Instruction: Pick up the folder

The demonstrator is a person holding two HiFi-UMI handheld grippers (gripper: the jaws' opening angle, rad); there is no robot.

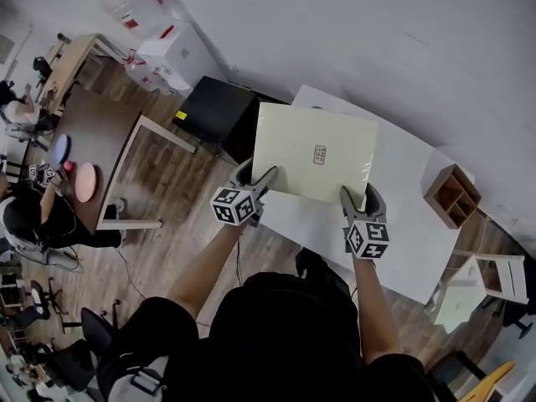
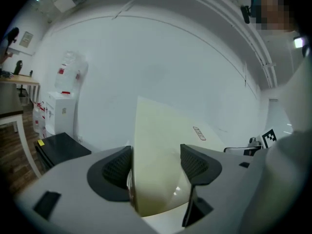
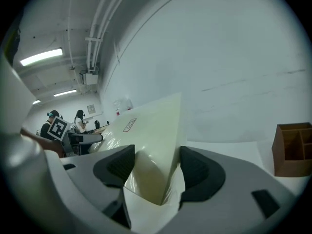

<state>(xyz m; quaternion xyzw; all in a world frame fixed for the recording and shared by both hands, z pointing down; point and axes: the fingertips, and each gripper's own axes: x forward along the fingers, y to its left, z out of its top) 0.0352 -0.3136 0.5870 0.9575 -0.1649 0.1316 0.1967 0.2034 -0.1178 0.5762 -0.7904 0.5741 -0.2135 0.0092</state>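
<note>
Under the head camera a white table (image 1: 419, 254) stands against a pale wall, and everything else is placed from it. Over the table's middle and left part a pale yellow folder (image 1: 314, 151) is held up at a tilt, a small printed label near its centre, its far left corner reaching out past the table's edge. Off the table's left end, on the wooden floor, sits a black cabinet (image 1: 213, 107). On the table's right end stands a small wooden organiser (image 1: 453, 196) with open compartments, well apart from the folder. At the table's near side the left gripper (image 1: 256, 177) has its jaws closed on the folder's near left corner, the sheet wedged between the ribbed pads (image 2: 117, 168). Just right of it along the same near side, the right gripper (image 1: 360, 198) pinches the folder's near right corner in the same way
</note>
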